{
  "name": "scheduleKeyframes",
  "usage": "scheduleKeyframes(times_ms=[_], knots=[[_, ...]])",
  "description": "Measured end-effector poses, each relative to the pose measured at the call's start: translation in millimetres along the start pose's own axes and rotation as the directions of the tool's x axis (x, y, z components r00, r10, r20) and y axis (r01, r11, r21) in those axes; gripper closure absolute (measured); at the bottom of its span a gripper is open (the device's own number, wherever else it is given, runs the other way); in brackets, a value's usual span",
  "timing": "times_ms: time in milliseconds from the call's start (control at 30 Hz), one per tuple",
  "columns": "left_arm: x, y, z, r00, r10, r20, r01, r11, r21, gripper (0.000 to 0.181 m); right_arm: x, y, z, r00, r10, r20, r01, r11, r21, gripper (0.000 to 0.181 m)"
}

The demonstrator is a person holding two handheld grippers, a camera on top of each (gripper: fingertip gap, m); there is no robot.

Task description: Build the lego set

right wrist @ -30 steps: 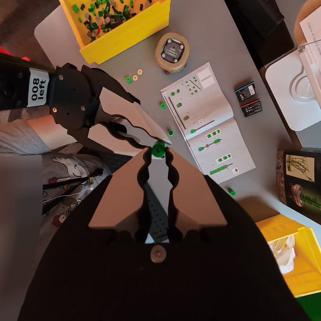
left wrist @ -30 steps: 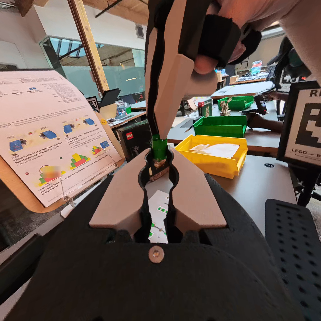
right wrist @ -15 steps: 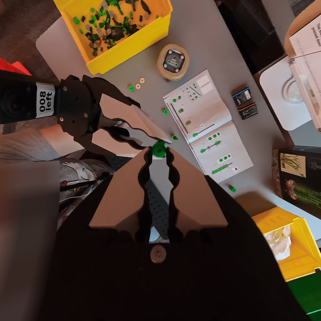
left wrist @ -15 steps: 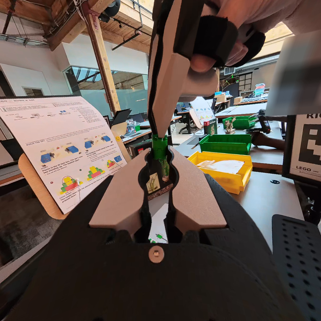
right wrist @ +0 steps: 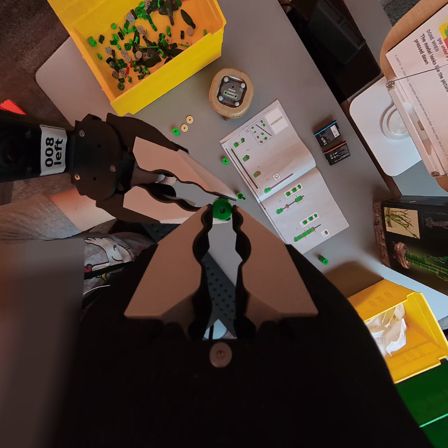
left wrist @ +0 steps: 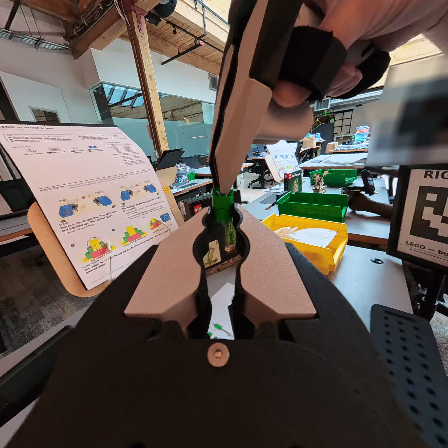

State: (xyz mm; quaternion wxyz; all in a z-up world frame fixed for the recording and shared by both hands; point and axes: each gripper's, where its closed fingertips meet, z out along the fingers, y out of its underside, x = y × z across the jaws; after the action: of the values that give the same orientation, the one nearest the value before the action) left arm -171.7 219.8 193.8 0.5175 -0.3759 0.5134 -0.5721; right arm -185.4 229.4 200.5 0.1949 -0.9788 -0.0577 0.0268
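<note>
The left tongs [left wrist: 222,213] are nearly together, their tan fingertips clamped on the sides of a short stack of bright green round plastic lego pieces [left wrist: 222,204], held up above the grey counter [left wrist: 363,278]. The right tongs [right wrist: 221,210] come down on the same stack from above; in their own view they close on its top ring, a glossy green disc with a round hole. Whether both right fingertips truly press it is hard to make out.

In the right wrist view the left tongs [right wrist: 224,202] reach in from the left, a person's hand behind them partly hidden.

Below the right tongs the counter is smooth and matt. Beyond their tips lies an open white paper instruction booklet [right wrist: 278,174]. Farther on sits a round tan lego base with a dark studded middle [right wrist: 231,93], and past that a glossy yellow plastic bin of small green, grey and dark pieces [right wrist: 211,46], cut off at the frame's edge. Loose green and tan round pieces [right wrist: 184,127] lie near the left tongs. To the right of the right tongs stand a dark printed box [right wrist: 417,230] and a second yellow bin holding crumpled white bags [right wrist: 417,339], both cut off.
</note>
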Motion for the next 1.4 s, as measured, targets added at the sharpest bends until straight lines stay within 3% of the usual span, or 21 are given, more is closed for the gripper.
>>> scheduleKeyframes(times_ms=[500,1400], knots=[[-8.3,1.3,-1.0,0.997,0.052,0.061,-0.051,0.999,-0.015,0.168,1.2,-6.5,3.6,0.993,-0.037,-0.110,0.038,0.999,0.009,0.167],[-15.4,2.0,-2.1,0.995,0.037,0.095,-0.036,0.999,-0.011,0.169,0.5,-13.8,6.3,0.990,-0.058,-0.130,0.074,0.990,0.118,0.167]])
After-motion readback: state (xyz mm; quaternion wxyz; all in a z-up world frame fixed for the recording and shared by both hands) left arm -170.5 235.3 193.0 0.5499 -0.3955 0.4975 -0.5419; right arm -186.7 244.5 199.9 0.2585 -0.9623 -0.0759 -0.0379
